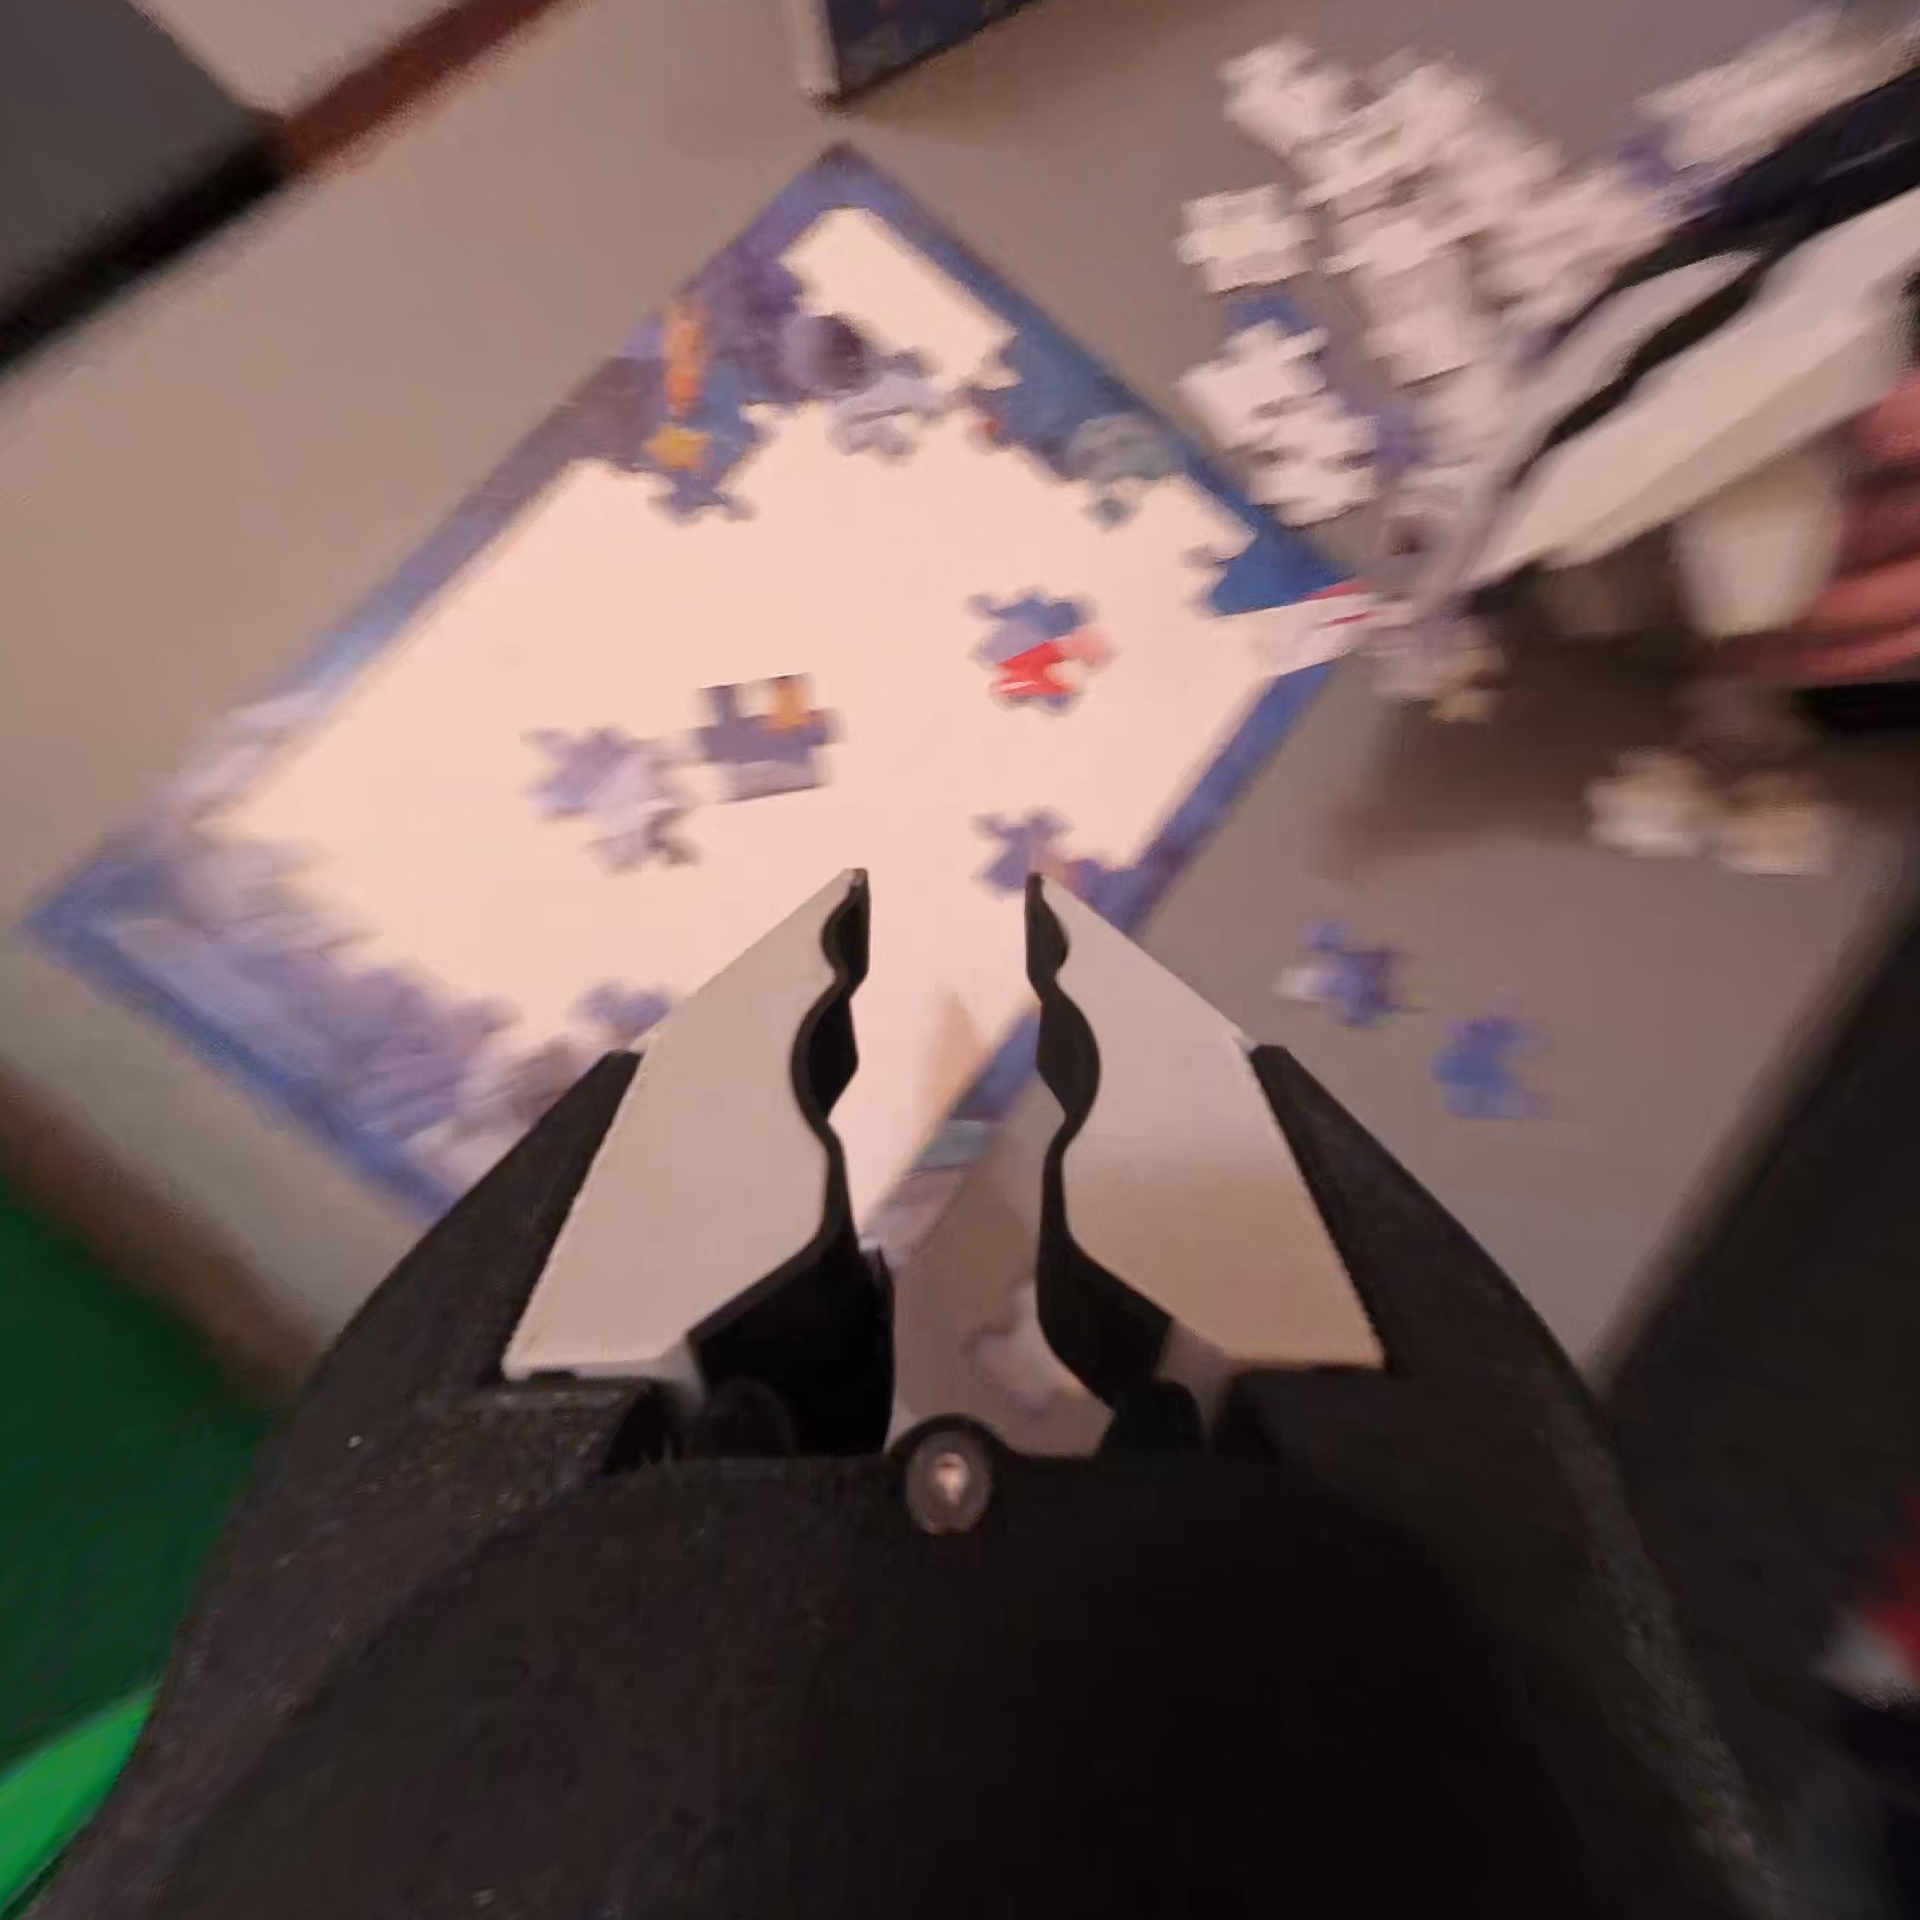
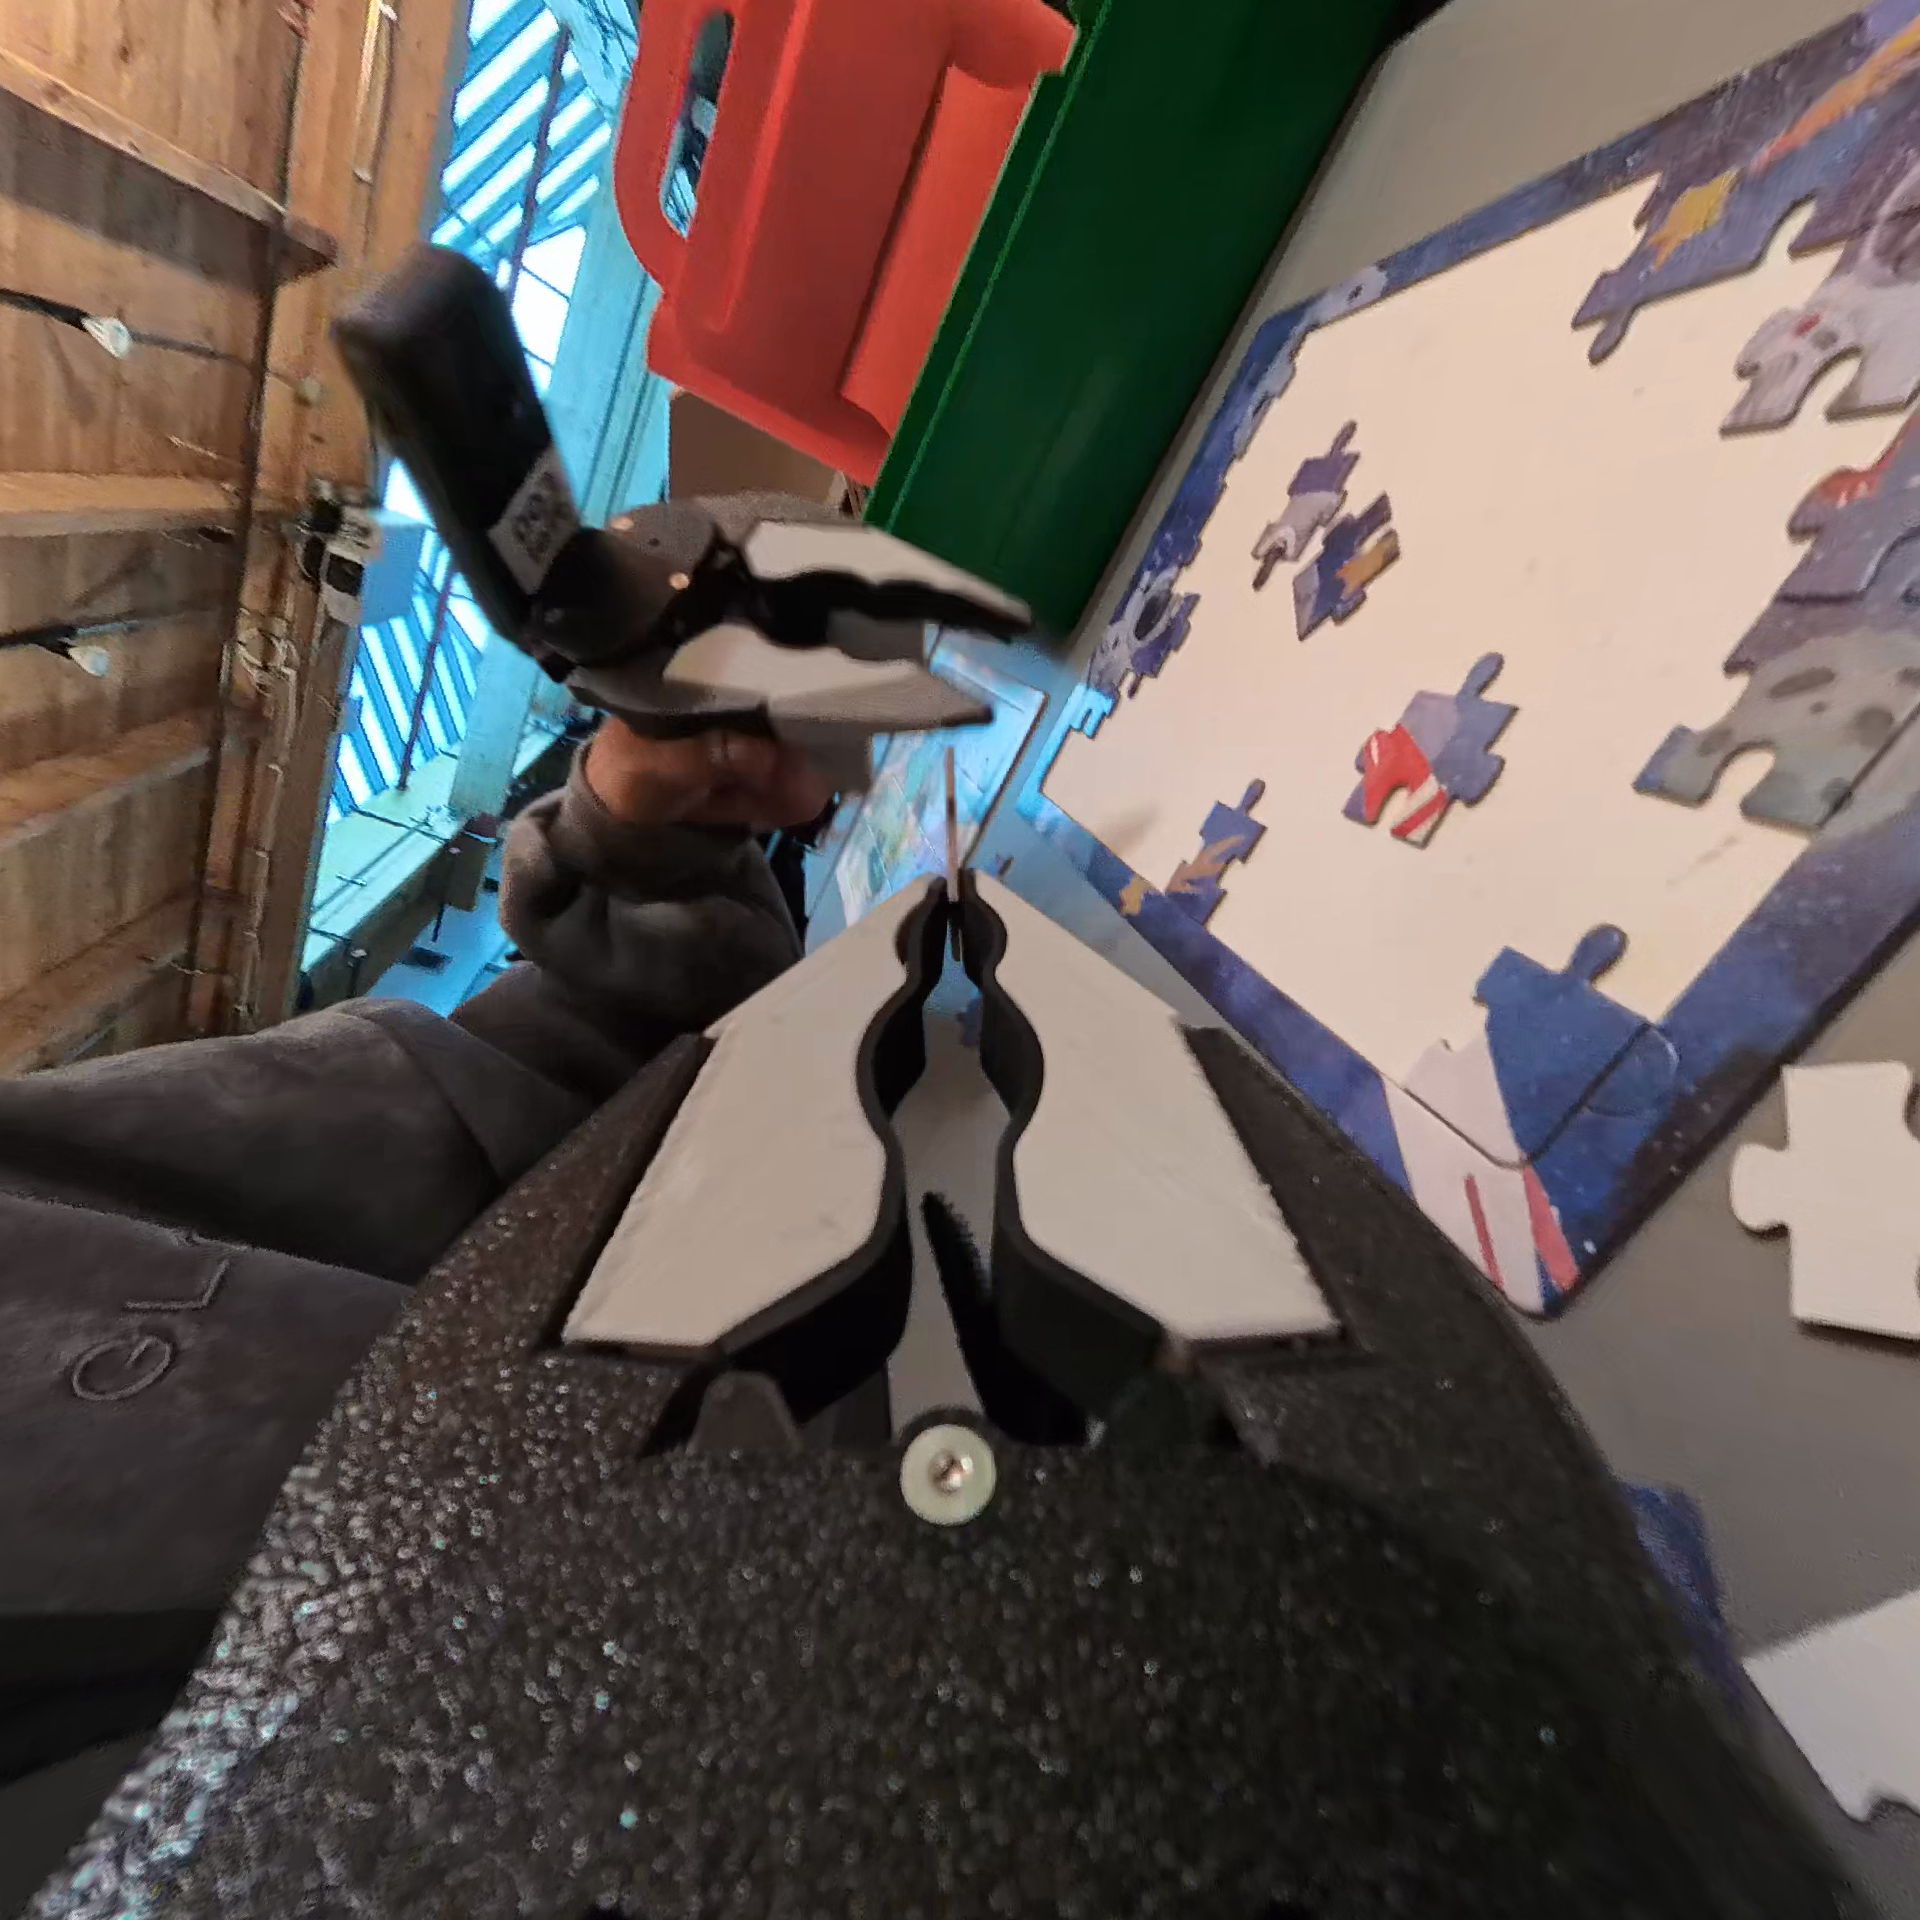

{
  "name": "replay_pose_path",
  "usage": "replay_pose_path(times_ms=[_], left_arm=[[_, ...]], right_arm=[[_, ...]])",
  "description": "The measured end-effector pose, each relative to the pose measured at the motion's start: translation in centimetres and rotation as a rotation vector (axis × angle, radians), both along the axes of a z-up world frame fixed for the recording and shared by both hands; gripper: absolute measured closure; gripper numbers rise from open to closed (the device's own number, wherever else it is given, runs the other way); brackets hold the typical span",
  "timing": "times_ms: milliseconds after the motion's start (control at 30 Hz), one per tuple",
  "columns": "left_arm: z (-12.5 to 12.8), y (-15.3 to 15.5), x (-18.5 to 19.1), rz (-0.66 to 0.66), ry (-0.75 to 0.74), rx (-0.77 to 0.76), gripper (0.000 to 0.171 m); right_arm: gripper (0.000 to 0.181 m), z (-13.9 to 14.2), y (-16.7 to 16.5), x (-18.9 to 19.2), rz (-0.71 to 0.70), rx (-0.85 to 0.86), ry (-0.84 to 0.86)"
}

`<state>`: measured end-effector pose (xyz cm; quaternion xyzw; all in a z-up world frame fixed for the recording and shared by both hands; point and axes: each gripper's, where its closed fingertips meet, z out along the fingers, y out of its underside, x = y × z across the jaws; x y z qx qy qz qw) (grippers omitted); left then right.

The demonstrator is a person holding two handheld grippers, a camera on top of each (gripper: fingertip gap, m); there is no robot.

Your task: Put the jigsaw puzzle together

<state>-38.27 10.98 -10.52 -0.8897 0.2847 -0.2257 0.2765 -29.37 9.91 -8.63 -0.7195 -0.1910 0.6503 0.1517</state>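
On the grey table [image 2: 1714, 1455], one puzzle tray [image 2: 1288, 353] holds three loose pieces.

1. Left wrist view: heavy motion blur smears the puzzle tray [image 1: 665, 665] and the loose pieces [image 1: 1340, 301]; warm, dim light.
2. Right wrist view: sharper; cool daylight enters through the window [image 2: 499, 208]; wide-angle bending at the edges.

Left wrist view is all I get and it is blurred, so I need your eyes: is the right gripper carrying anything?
Observer: Yes. The right gripper is shut on a thin flat puzzle piece, seen edge-on.
Operator: Any spare pieces near it?
Observer: A white face-down piece lies on the grey table, just clear of the blue puzzle frame corner.
Operator: What is past the frame?
Observer: A green box wall, with a red plastic container beyond it.
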Motion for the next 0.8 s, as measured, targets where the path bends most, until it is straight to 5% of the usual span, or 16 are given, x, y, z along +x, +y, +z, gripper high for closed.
replay_pose_path(times_ms=[67, 133, 367, 800], left_arm=[[0.9, -1.3, 2.6, -0.055, -0.173, -0.058, 0.142], [1.1, -2.1, 4.1, -0.085, -0.196, 0.007, 0.142], [2.2, -2.3, 3.5, 0.046, 0.082, 0.307, 0.144], [-0.2, -2.6, 2.1, -0.067, 0.353, 0.31, 0.167]], right_arm=[[0.18, 0.8, 0.4, -0.9, -0.013, -0.013, 0.035], [0.18, 1.4, 0.2, -2.1, 0.003, -0.052, 0.083], [0.18, 1.4, -0.3, -4.3, 0.028, -0.086, 0.098], [0.18, -0.7, -2.1, -6.3, 0.065, -0.008, -0.032]])
